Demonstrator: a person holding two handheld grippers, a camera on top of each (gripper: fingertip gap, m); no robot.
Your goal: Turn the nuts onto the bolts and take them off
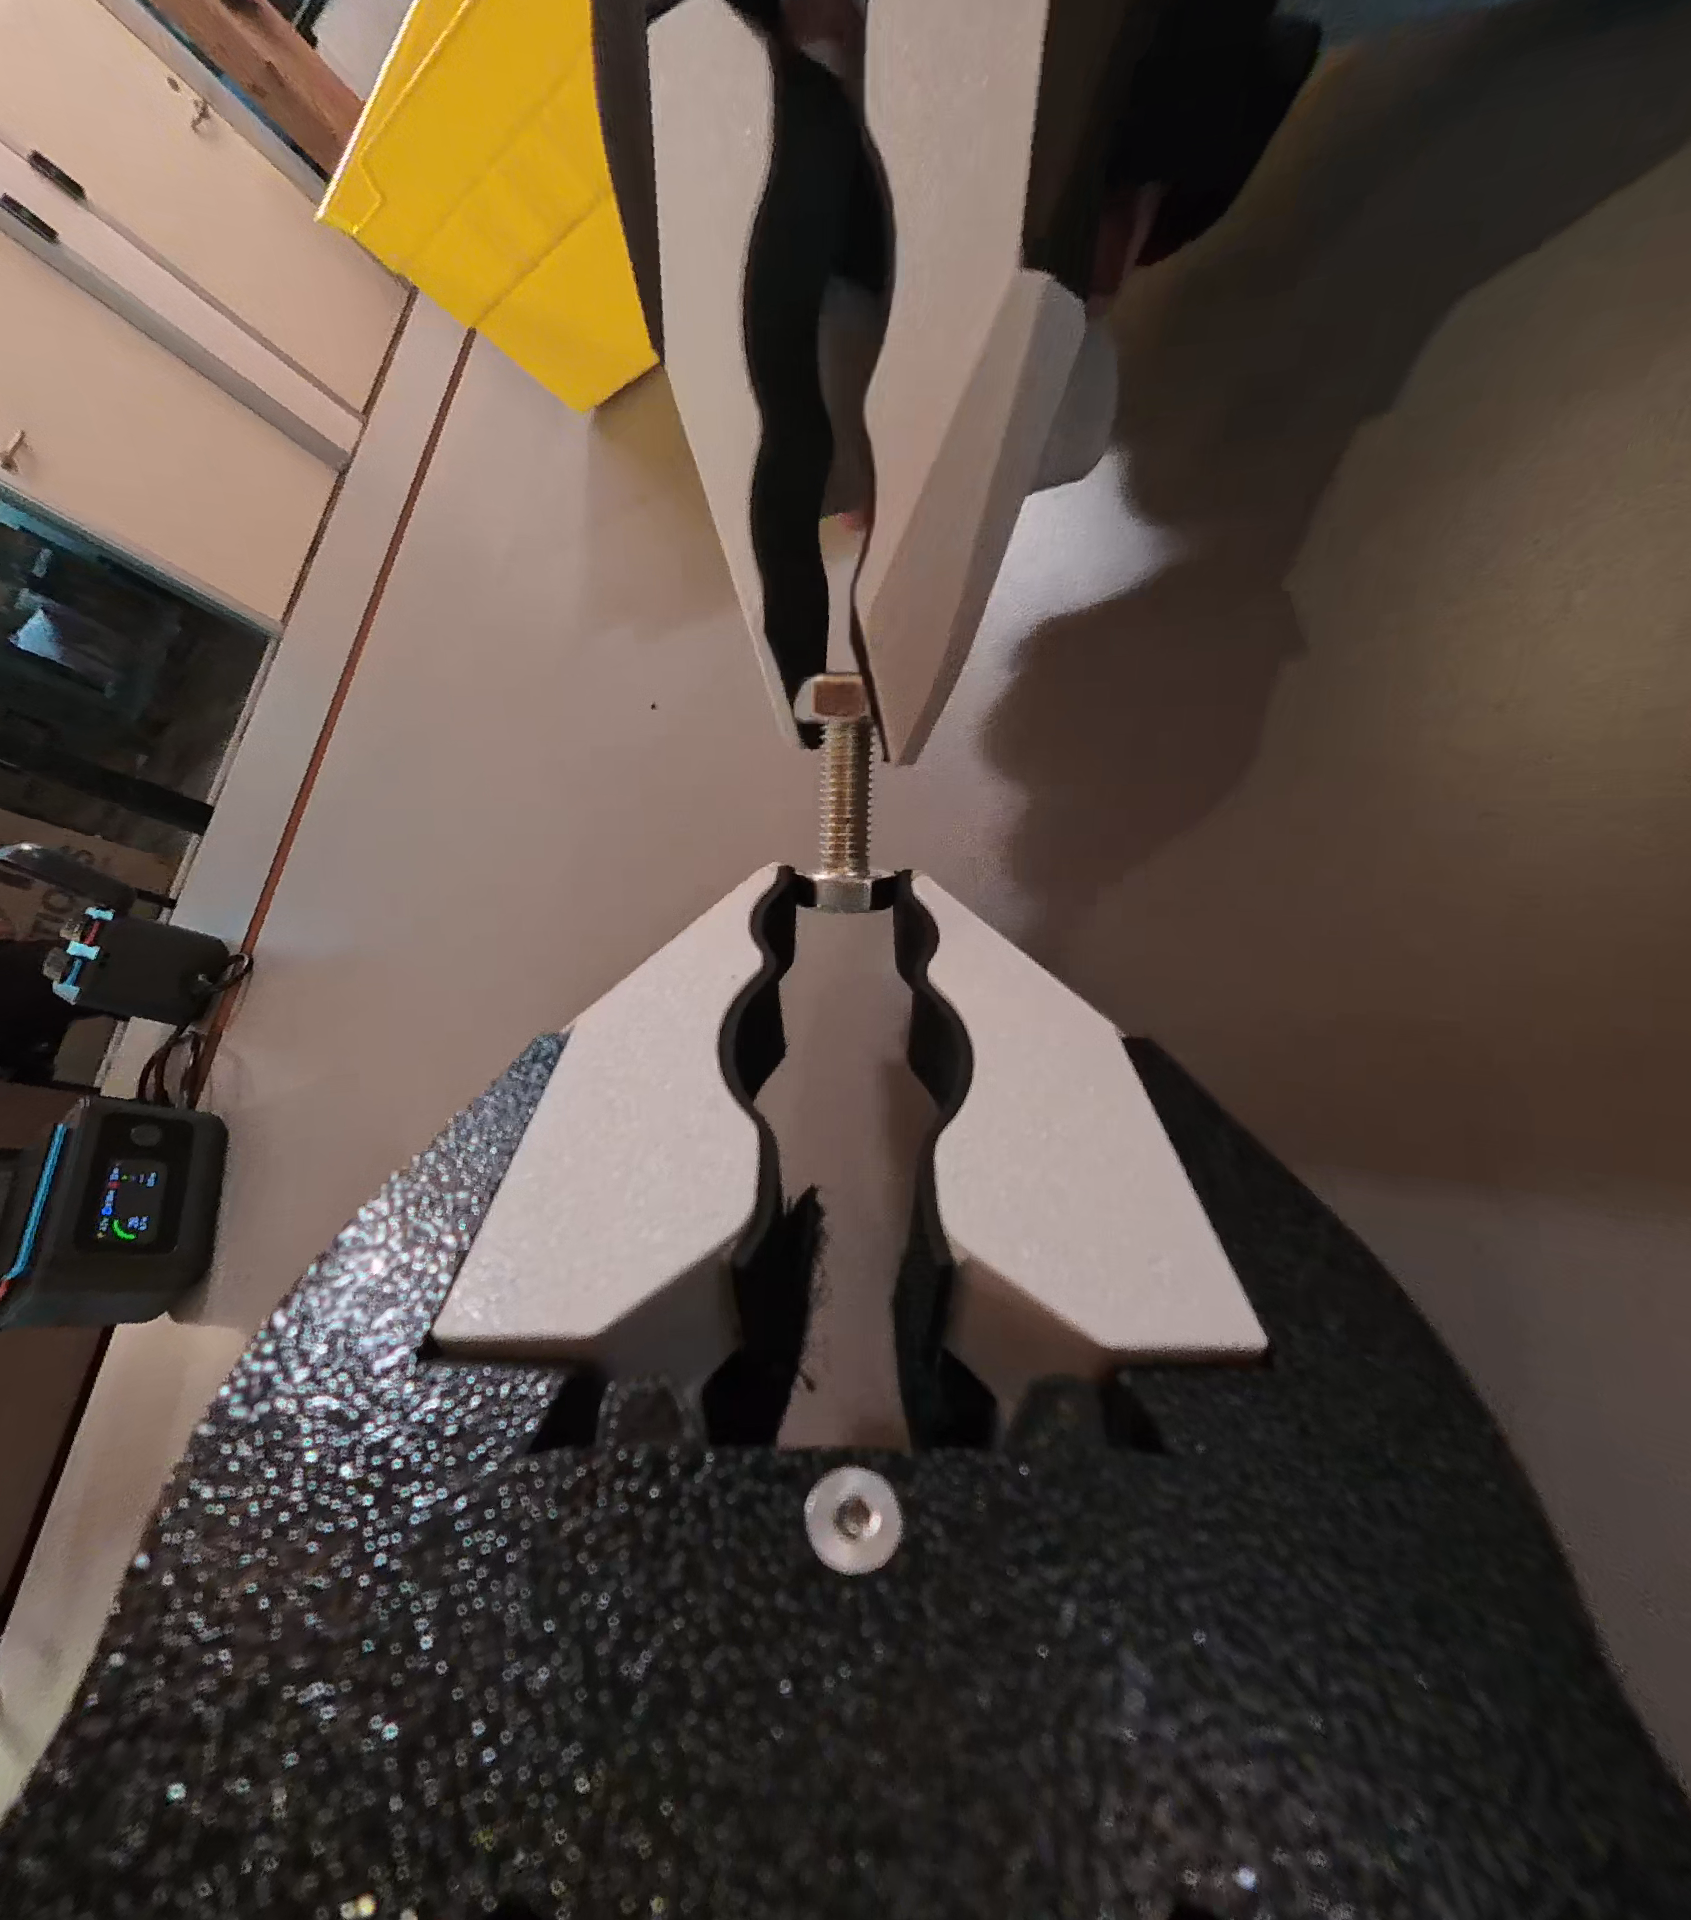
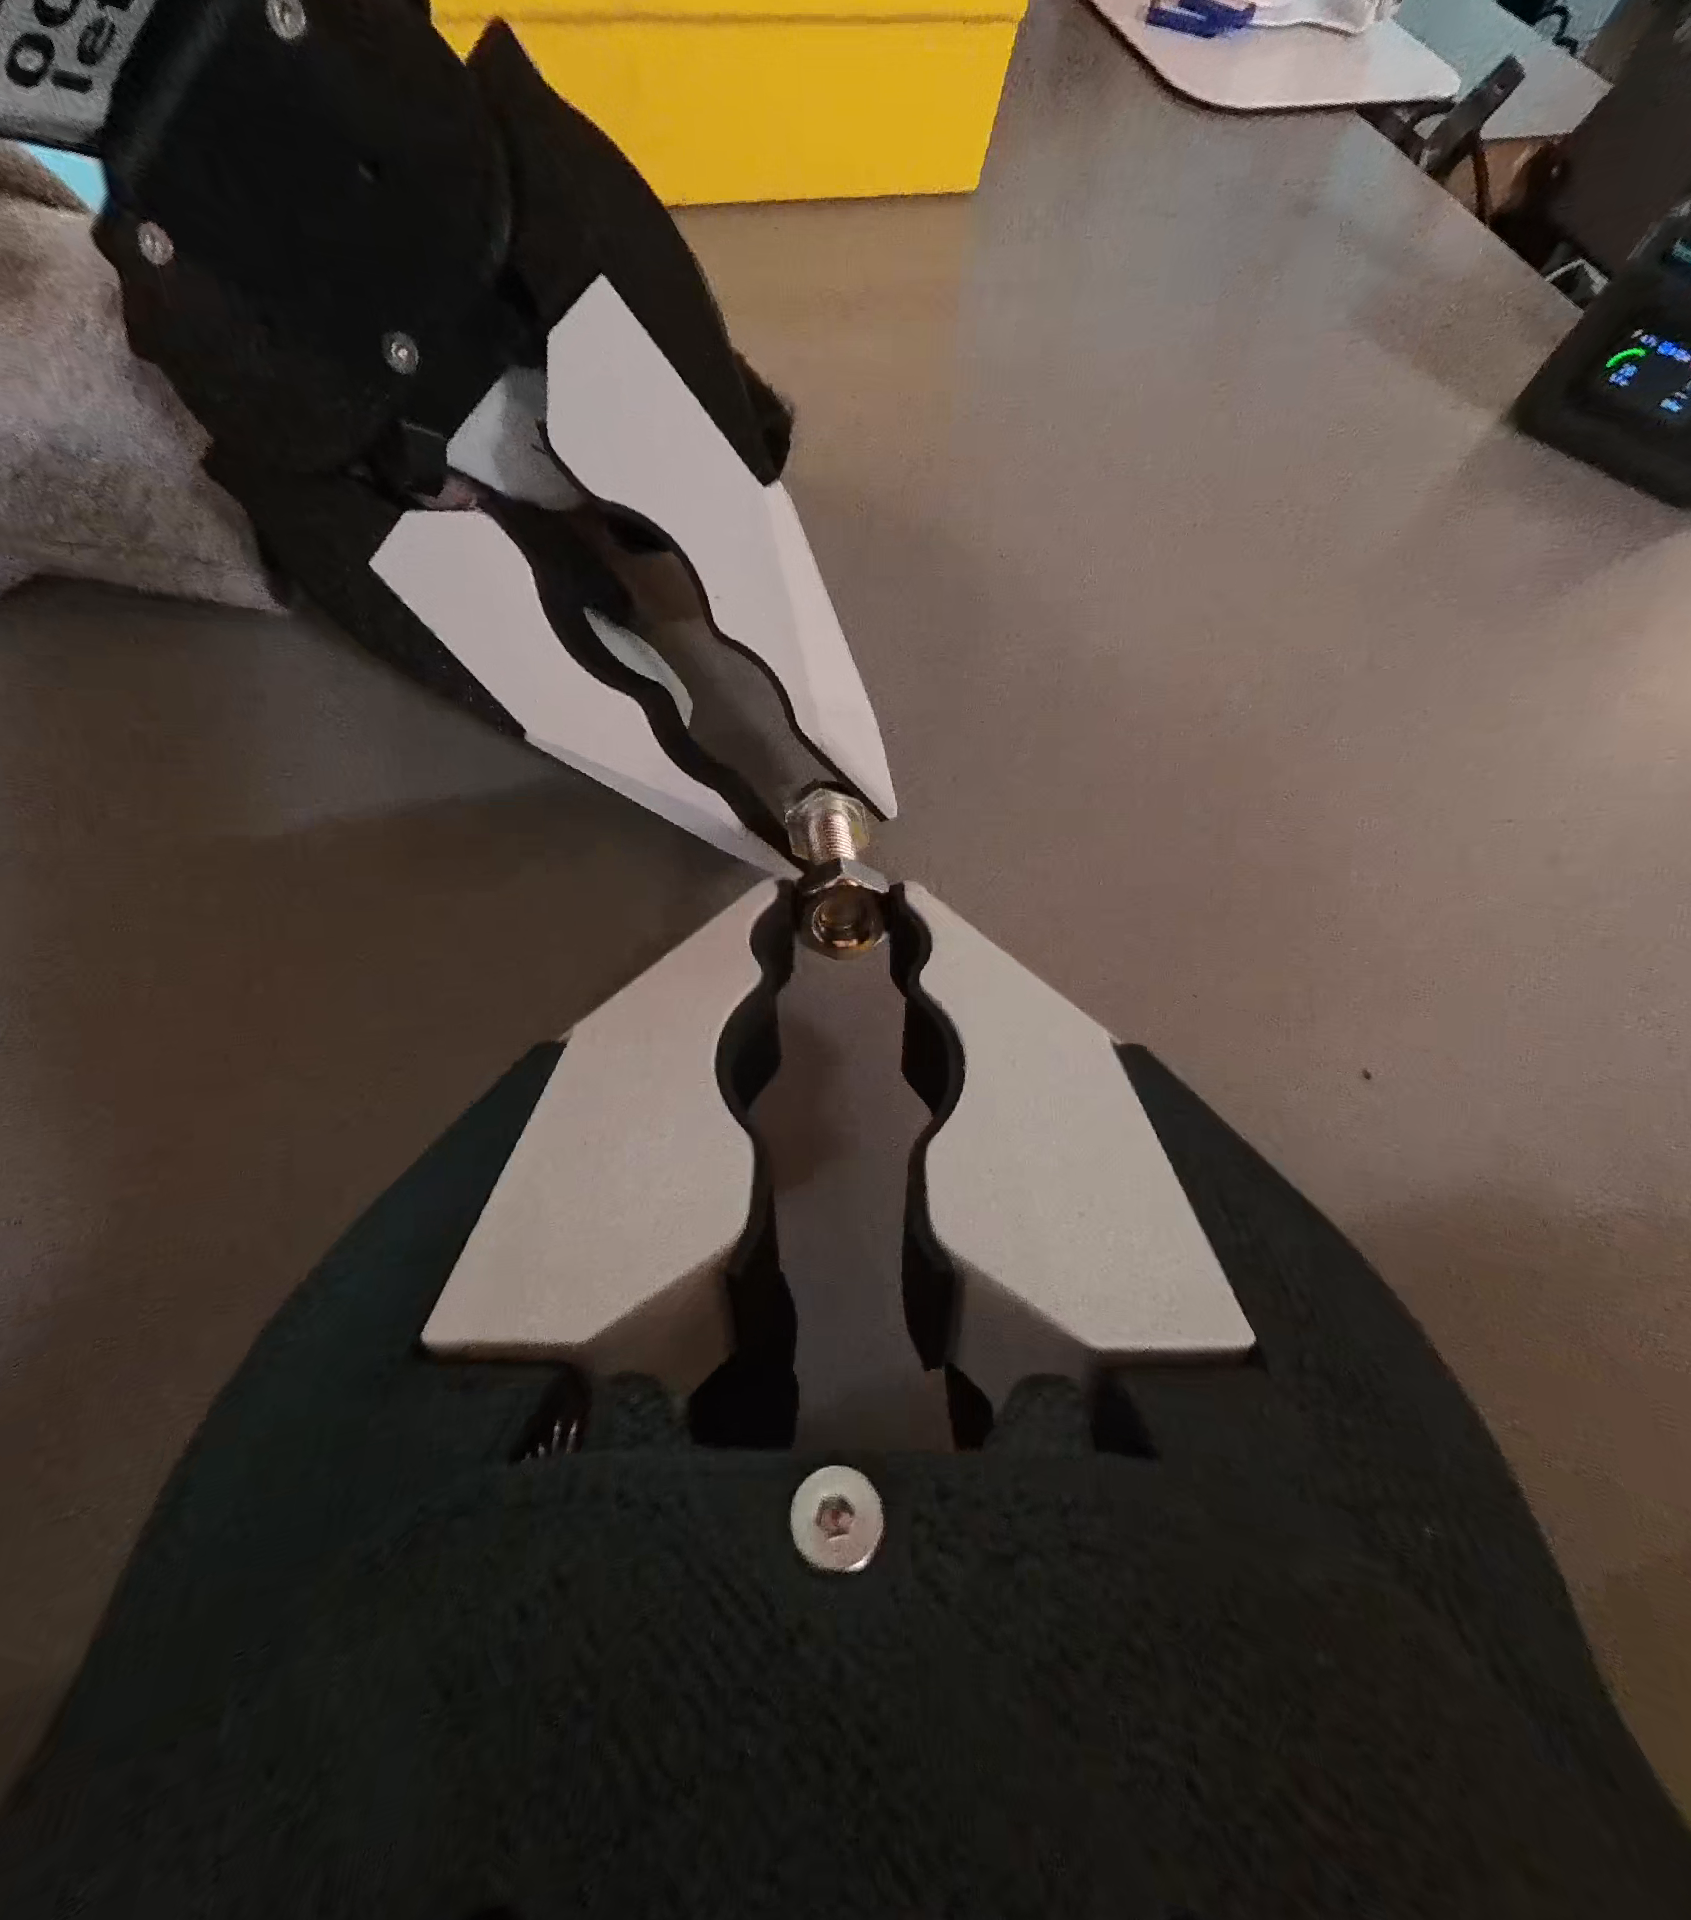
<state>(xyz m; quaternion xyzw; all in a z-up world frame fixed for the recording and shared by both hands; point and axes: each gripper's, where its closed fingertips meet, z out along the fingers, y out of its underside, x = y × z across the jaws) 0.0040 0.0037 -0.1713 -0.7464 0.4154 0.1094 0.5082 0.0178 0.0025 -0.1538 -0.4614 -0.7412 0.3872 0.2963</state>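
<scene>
A silver bolt (image 1: 841,805) is held in the air between my two grippers above the grey table (image 2: 1236,831). My left gripper (image 1: 846,891) is shut on a hex nut (image 1: 846,894) that sits on the bolt's threaded end. My right gripper (image 2: 841,902) is shut on the bolt's head (image 2: 841,916), which I see end-on. In the left wrist view the right gripper (image 1: 836,727) comes down from the top onto the head. In the right wrist view the left gripper (image 2: 820,831) reaches in from the upper left, with the nut (image 2: 820,816) between its tips.
A yellow bin (image 1: 498,197) (image 2: 768,94) stands at the far side of the table. A black device with a small lit screen (image 2: 1672,384) (image 1: 93,1205) sits near the table's edge. A grey cloth (image 2: 10,416) lies at the left.
</scene>
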